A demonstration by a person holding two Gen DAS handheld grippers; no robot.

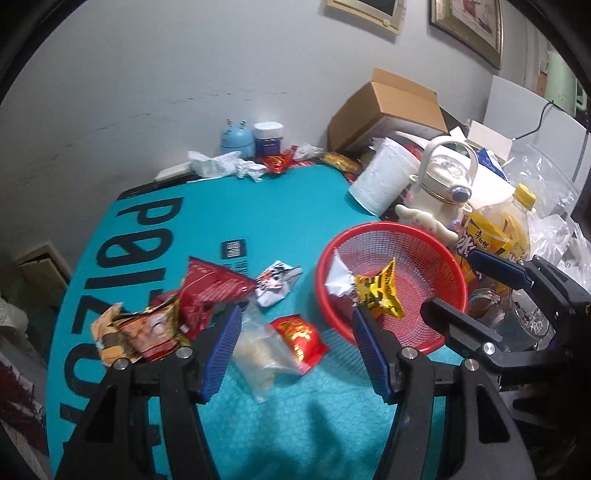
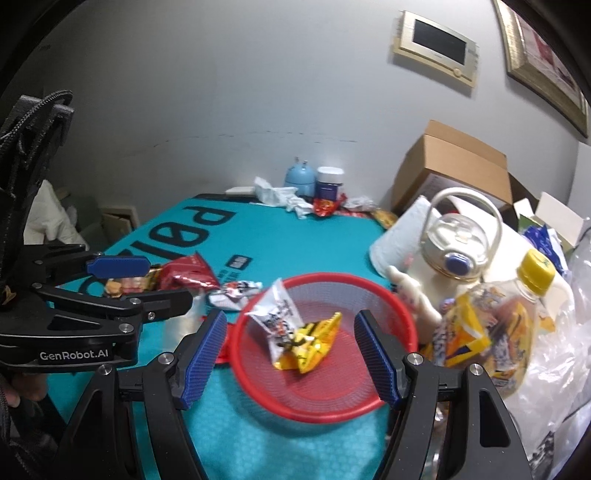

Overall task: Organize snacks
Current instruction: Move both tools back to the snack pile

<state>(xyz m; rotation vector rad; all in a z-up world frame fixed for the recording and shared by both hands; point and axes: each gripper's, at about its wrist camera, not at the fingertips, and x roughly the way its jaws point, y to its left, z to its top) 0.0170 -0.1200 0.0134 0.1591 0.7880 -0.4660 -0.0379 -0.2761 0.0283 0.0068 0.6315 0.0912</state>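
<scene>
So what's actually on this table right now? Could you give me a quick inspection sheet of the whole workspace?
Surface: teal mat with large dark lettering.
Job's things: red mesh basket holds a yellow packet and a white packet; red packets, a clear bag lie loose on the mat.
Clutter: paper roll, cream jug, yellow-capped bottle, crumpled tissues.
Grippers: left gripper and right gripper open, both empty.
Cables: black cable at far right.
Surroundings: grey wall, framed pictures, cardboard box.
</scene>
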